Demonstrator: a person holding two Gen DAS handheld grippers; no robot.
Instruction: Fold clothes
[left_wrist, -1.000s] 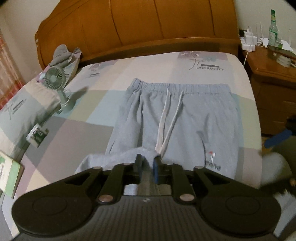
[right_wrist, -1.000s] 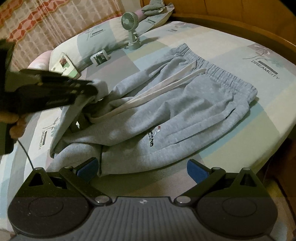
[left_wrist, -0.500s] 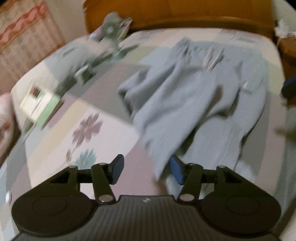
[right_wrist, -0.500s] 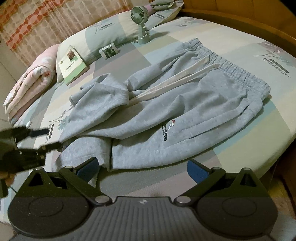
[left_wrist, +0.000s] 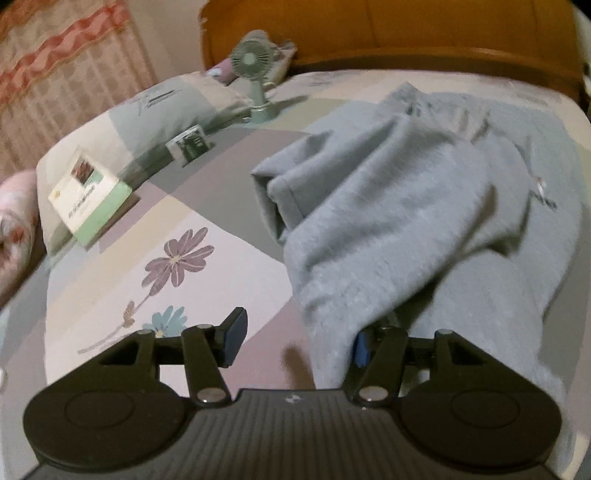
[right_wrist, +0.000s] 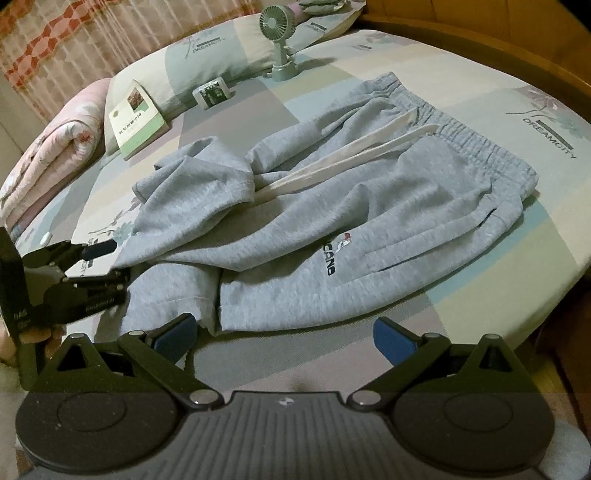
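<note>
Grey sweatpants (right_wrist: 369, 206) lie on the patchwork bed sheet (right_wrist: 480, 77), waistband toward the headboard and white drawstrings (right_wrist: 351, 155) across the front. One leg is folded back up over them, its cuff (left_wrist: 273, 192) open toward the left. My left gripper (left_wrist: 298, 339) is open at that fold. The cloth's edge hangs against its right finger, and its left finger stands apart over bare sheet. In the right wrist view the left gripper (right_wrist: 110, 262) sits at the fold's left end. My right gripper (right_wrist: 284, 336) is open low at the pants' near edge, with nothing pinched.
A green desk fan (right_wrist: 277, 22), a small packet (right_wrist: 212, 92) and a green-and-white book (right_wrist: 136, 118) lie by the pillow (left_wrist: 173, 107). A rolled pink quilt (right_wrist: 55, 147) is at the left. The wooden headboard (left_wrist: 406, 26) closes the far side. The bed edge (right_wrist: 535, 306) drops off on the right.
The left gripper was shut on the pant leg, holding it raised. It opened, dropped the leg over the pants and swung back down to the fold. The right gripper stayed put.
</note>
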